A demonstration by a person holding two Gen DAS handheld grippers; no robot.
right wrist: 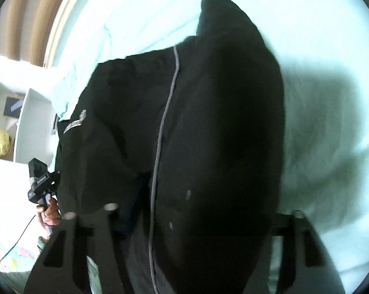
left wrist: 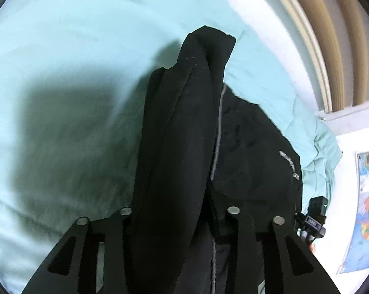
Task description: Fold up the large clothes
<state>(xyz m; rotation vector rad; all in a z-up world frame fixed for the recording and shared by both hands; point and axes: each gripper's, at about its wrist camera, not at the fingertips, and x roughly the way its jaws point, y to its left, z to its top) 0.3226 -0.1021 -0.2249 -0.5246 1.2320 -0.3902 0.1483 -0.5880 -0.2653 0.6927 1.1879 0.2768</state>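
Gripped black zip jacket (left wrist: 174, 147) in left gripper (left wrist: 179, 220), fingers closed on bunched cloth. Right gripper (right wrist: 204, 220) buried too; grip impossible to tell. Hung lifted over teal bedsheet (left wrist: 62, 36), sleeve toward 12 o'clock. Barely begun: no flat fold seen yet.

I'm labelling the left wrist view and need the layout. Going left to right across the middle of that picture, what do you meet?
Bare turquoise bedsheet with a dark shadow → hanging black jacket → its grey zipper line → grey chest logo → rumpled sheet edge → the other gripper → colourful map at the far right.
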